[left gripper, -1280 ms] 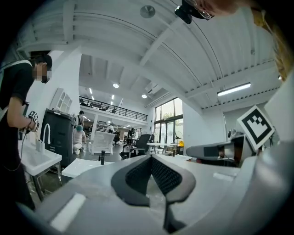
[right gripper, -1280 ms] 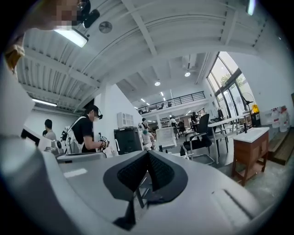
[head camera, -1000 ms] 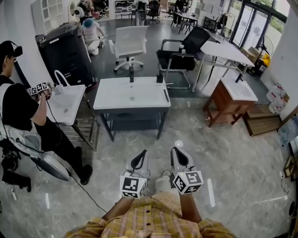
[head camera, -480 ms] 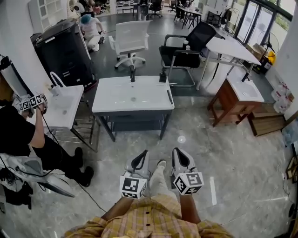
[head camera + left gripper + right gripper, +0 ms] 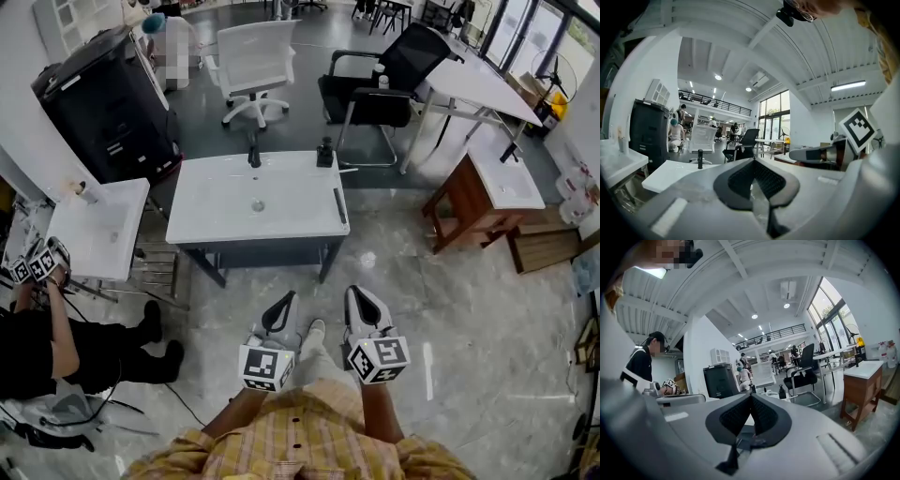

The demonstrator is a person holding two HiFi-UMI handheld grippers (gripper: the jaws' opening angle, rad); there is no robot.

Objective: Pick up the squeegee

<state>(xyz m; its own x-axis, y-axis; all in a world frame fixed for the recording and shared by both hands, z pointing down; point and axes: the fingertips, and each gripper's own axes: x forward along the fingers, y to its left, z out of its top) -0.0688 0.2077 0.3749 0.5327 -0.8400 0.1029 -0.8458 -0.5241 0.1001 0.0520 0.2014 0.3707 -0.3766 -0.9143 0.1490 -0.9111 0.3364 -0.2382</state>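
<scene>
White rectangular basin counter point(image 5: 216, 211) stands ahead of you. The slim black squeegee point(image 5: 338, 205) lies along its right edge, with a black faucet point(image 5: 253, 150) and a dark soap bottle point(image 5: 324, 152) at the back. Your left gripper point(image 5: 284, 305) and right gripper point(image 5: 359, 300) have their jaws pressed together, empty, well apart from the counter over grey marble floor point(image 5: 450, 309).

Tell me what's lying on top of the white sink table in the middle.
On the sink table: a black faucet and a black bottle at its far edge, and a dark squeegee along its right edge. What lies beneath the top is covered by it.
</scene>
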